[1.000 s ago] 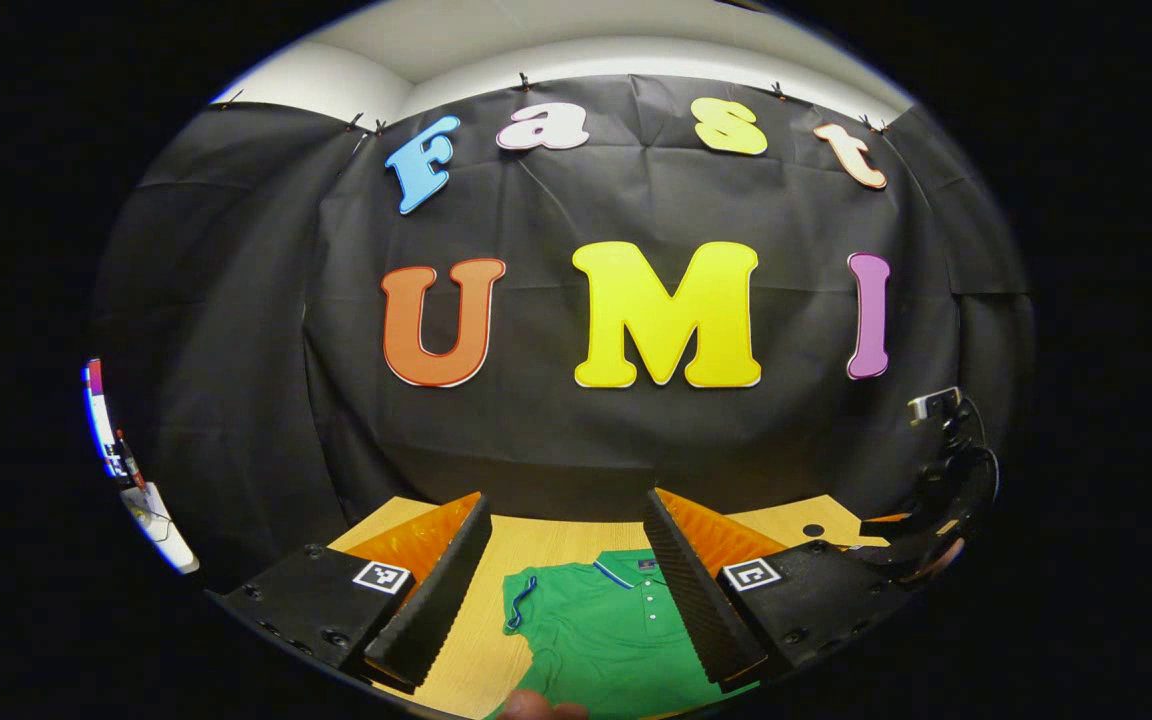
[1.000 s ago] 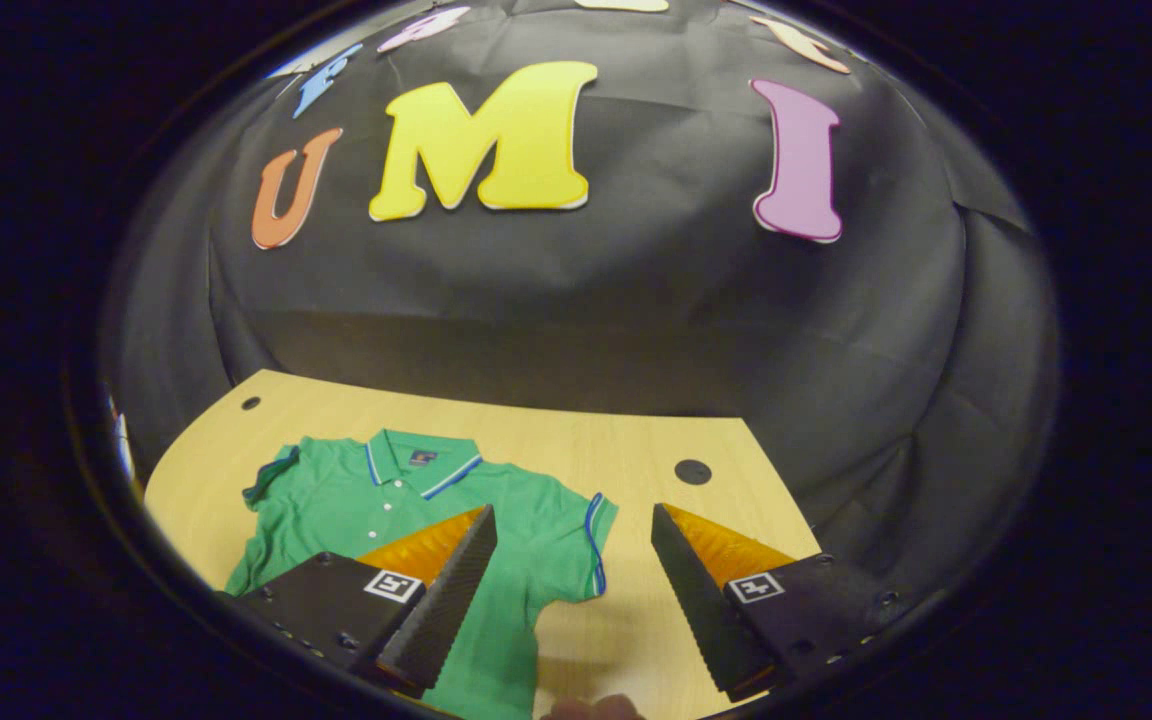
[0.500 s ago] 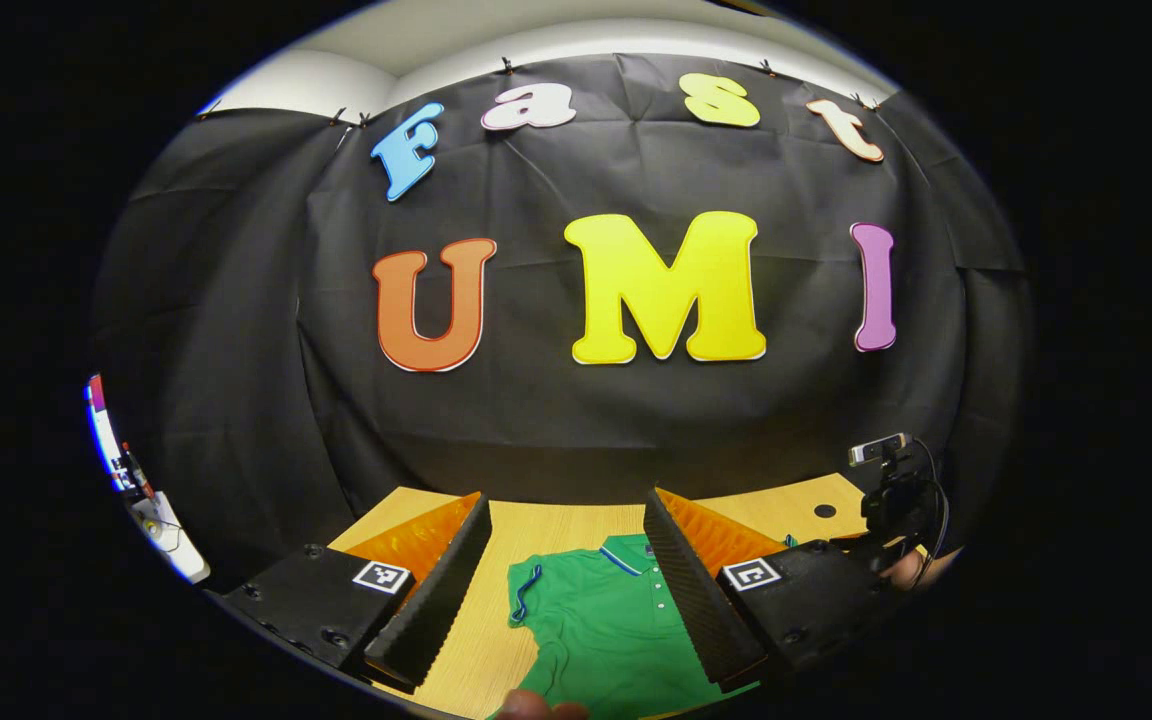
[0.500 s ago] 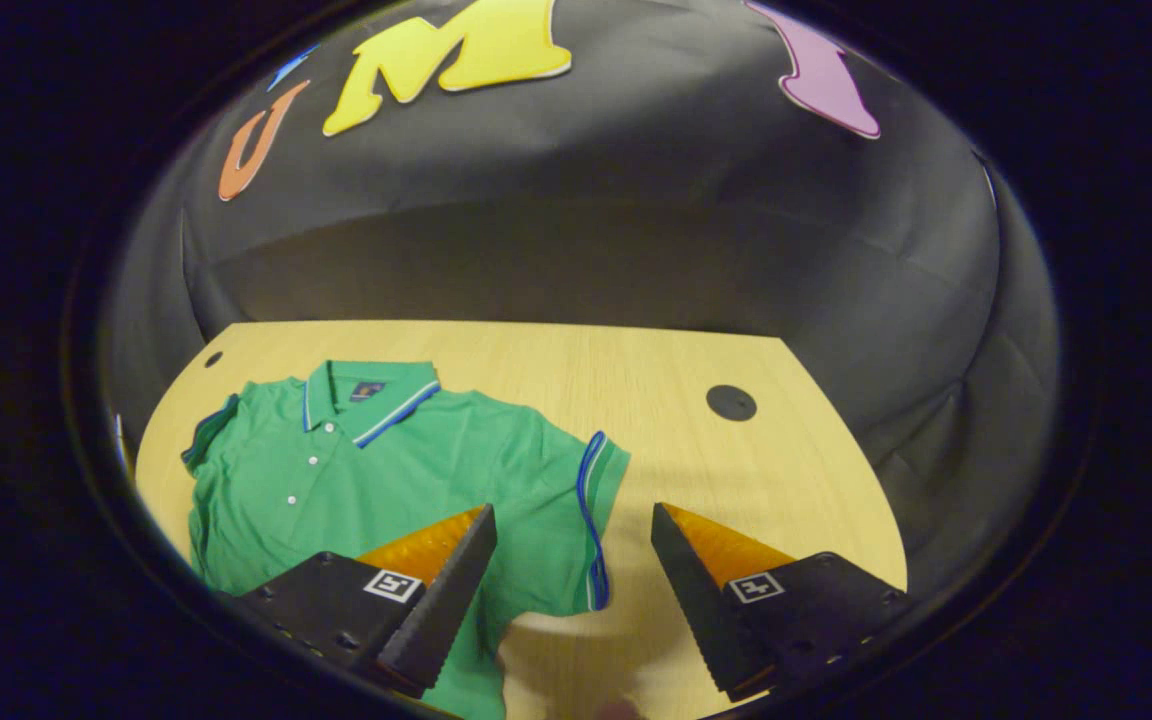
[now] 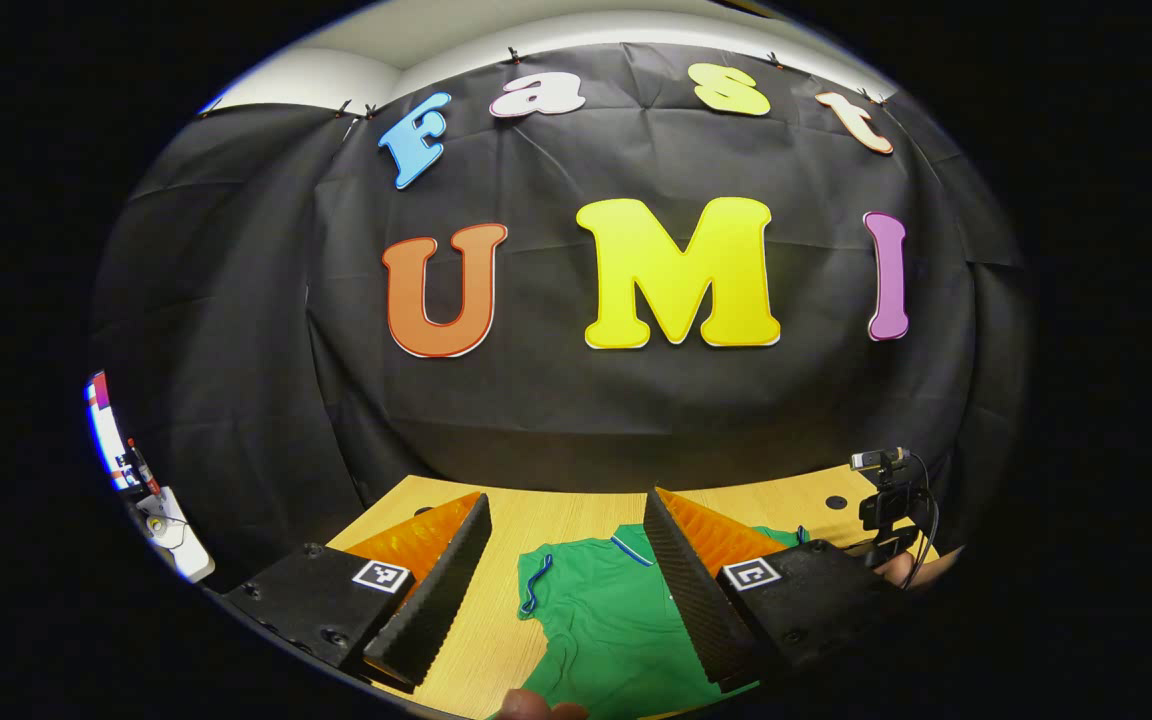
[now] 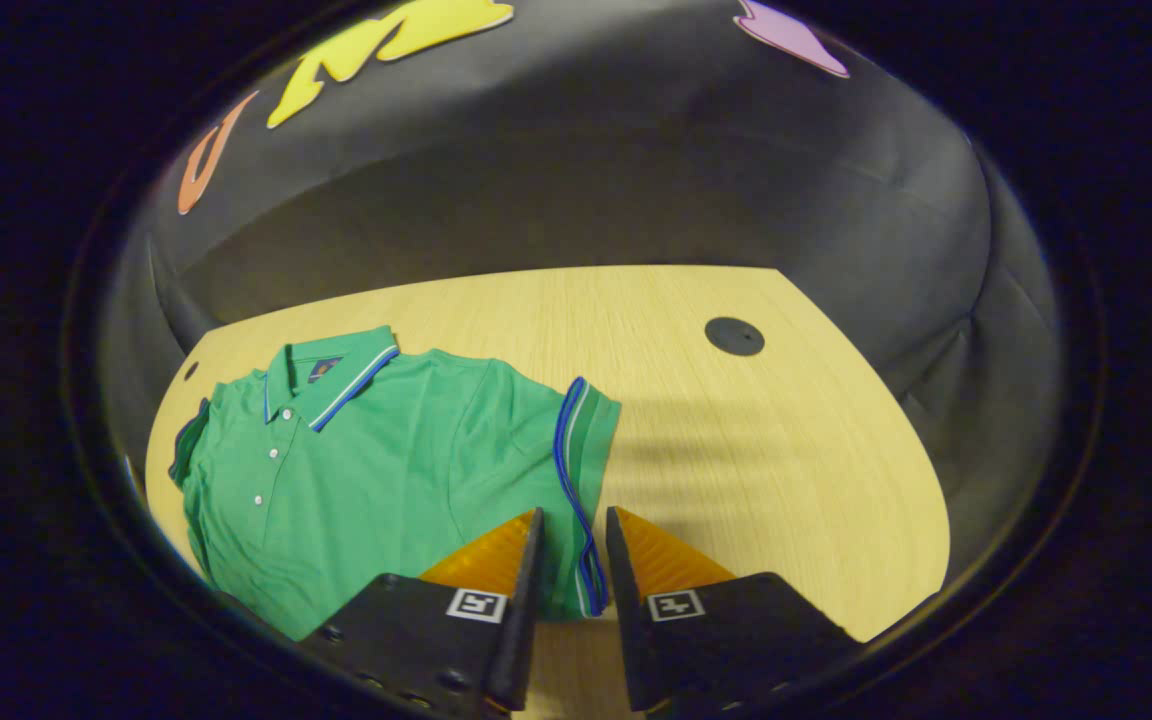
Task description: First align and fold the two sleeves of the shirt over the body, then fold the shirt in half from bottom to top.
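A green polo shirt [image 6: 376, 470] with blue-trimmed collar and cuffs lies face up on the wooden table [image 6: 756, 450]. In the right gripper view my right gripper [image 6: 574, 525] is low over the table. Its jaws stand narrowed on either side of the blue-striped sleeve cuff [image 6: 581, 440], with a gap showing and the cuff lying flat. In the left gripper view my left gripper [image 5: 566, 510] hangs open above the shirt [image 5: 601, 620], near the other sleeve [image 5: 534, 585] and the collar. Farther right there, the right gripper [image 5: 881, 500] shows with the hand [image 5: 901, 570] holding it.
A round black cable hole [image 6: 734, 336] sits in the table beyond the sleeve. The black cloth wall closes off the back of the table. A white device [image 5: 171, 530] stands off the table at the far left of the left gripper view.
My right gripper has dropped toward the table and its jaws have narrowed around the sleeve cuff. My left gripper has drifted slightly, staying open above the shirt.
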{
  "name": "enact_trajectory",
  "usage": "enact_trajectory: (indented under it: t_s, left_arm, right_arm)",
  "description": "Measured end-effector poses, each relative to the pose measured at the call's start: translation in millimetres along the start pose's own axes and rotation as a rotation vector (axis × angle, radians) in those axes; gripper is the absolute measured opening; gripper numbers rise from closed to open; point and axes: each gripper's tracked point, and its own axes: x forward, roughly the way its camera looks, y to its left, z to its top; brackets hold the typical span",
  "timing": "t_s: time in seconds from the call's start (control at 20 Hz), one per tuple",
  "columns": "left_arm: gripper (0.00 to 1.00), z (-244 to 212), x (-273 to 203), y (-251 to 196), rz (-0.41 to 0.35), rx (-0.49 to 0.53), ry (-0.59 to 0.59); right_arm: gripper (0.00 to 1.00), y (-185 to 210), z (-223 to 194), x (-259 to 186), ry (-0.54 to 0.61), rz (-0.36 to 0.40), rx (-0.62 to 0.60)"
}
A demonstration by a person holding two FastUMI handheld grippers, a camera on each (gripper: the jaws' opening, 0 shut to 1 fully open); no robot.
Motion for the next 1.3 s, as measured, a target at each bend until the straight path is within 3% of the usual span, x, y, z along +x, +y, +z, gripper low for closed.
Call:
enact_trajectory:
  t_s: [0.05, 0.15, 0.6, 0.95, 1.3]
  left_arm:
    - [0.98, -1, 0, 0, -0.001, -0.001, 0.004]
    - [0.98, -3, 0, -1, -0.004, -0.005, 0.008]
    - [0.98, -10, 0, 2, 0.002, -0.043, 0.008]
    - [0.98, -11, -6, 20, 0.036, -0.082, -0.006]
    - [0.98, -15, -23, 60, 0.112, -0.070, -0.011]
  right_arm:
    - [0.30, 3, 3, -1, -0.008, 0.021, 0.032]
    - [0.02, 2, 2, 0, 0.009, 0.029, 0.038]
    - [0.00, 19, 42, -35, -0.083, 0.037, 0.036]
    - [0.00, 112, 65, -64, -0.135, 0.133, -0.022]
    - [0.00, 200, 52, -60, -0.114, 0.204, -0.064]
